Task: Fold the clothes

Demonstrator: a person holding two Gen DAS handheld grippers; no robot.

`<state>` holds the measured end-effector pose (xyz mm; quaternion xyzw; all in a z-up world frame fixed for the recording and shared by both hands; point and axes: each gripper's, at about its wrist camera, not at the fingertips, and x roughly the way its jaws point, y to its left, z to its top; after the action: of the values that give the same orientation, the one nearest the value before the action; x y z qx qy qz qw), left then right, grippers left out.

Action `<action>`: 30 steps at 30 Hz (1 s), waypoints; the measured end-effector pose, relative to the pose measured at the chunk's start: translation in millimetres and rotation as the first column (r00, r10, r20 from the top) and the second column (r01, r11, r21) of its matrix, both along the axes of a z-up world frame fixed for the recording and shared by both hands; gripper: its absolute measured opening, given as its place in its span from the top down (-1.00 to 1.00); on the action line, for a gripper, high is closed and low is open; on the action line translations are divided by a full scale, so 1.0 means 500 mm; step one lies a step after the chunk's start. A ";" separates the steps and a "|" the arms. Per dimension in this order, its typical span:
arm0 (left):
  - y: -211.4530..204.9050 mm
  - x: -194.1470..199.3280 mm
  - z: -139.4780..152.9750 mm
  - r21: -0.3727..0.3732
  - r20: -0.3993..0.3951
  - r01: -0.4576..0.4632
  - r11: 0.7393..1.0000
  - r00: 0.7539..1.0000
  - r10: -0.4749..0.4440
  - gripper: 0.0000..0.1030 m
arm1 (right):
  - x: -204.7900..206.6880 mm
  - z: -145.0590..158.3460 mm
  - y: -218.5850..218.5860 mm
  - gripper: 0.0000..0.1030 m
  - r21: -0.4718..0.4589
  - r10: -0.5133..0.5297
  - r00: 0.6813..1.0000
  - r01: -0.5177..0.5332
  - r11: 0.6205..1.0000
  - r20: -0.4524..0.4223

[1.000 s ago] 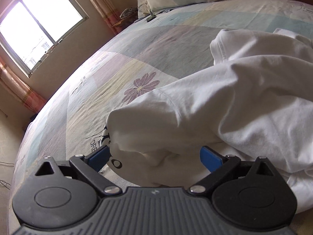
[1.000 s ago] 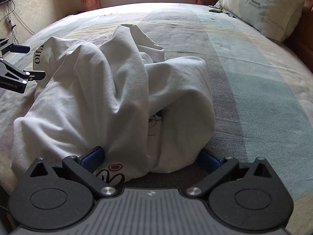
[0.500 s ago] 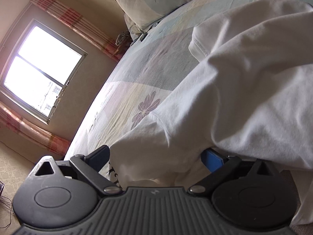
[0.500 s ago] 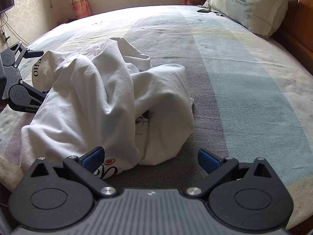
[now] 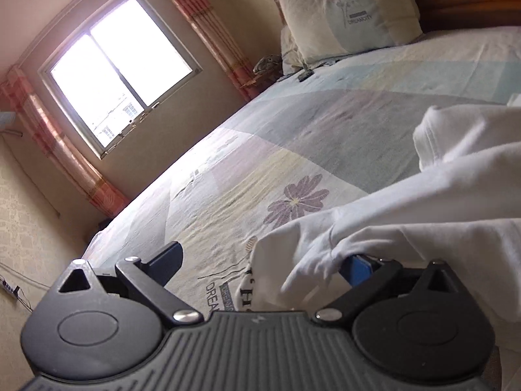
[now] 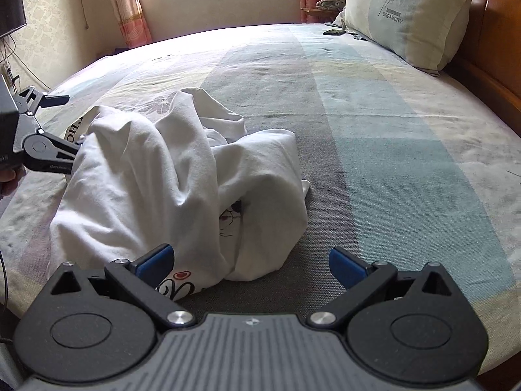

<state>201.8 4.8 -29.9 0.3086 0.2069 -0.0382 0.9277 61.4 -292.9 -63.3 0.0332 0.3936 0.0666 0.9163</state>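
A crumpled white T-shirt [image 6: 182,189] with a black and red print lies in a heap on the patterned bed sheet [image 6: 390,150]. My right gripper [image 6: 250,264] stands open just in front of the heap; its left pad [image 6: 156,260] is near the printed hem and nothing is gripped. In the right wrist view my left gripper [image 6: 65,123] is open at the heap's left edge, with a hand behind it. In the left wrist view the T-shirt [image 5: 423,215] drapes over the right pad [image 5: 358,267] of my open left gripper [image 5: 263,264], and the other finger is bare.
A pillow [image 6: 407,16] leans on the wooden headboard [image 6: 498,32] at the far right, with a small dark flat object [image 6: 333,32] beside it. A window [image 5: 114,75] with striped curtains faces the bed's far side. A dark screen [image 6: 11,9] hangs on the left wall.
My right gripper has backed away from the heap, which now sits farther off. My left gripper has tilted and shifted left, so the cloth now covers only its right pad.
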 end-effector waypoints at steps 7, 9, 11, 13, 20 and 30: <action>0.120 -0.010 0.066 -0.056 0.084 -0.211 0.976 0.973 0.215 -0.95 | 0.010 0.015 -0.007 -1.00 0.005 -0.014 0.999 0.014 1.000 0.040; 0.139 -0.013 0.061 -0.044 0.077 -0.255 0.966 0.963 0.257 -0.95 | 0.020 0.023 -0.002 -1.00 -0.015 -0.020 0.998 0.021 1.000 0.055; 0.160 -0.018 0.054 -0.051 0.046 -0.286 0.957 0.956 0.289 -0.95 | 0.032 0.030 0.012 -1.00 -0.049 -0.013 0.998 0.017 0.999 0.067; 0.175 -0.024 0.042 -0.058 0.015 -0.304 0.951 0.952 0.305 -0.95 | 0.036 0.036 0.031 -1.00 -0.046 0.027 0.997 -0.023 0.999 0.078; 0.184 -0.038 0.011 -0.059 -0.031 -0.321 0.945 0.947 0.319 -0.95 | 0.066 0.021 0.151 -1.00 -0.324 0.179 0.974 -0.127 0.937 0.136; 0.195 -0.035 0.012 -0.085 -0.062 -0.323 0.942 0.946 0.319 -0.95 | 0.134 0.022 0.065 -1.00 -0.360 -0.018 0.988 0.072 0.930 0.151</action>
<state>184.4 102.3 -24.1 0.2255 0.2742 0.0965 0.9299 128.4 -260.2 -52.2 -0.1331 0.3305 -0.0264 0.9340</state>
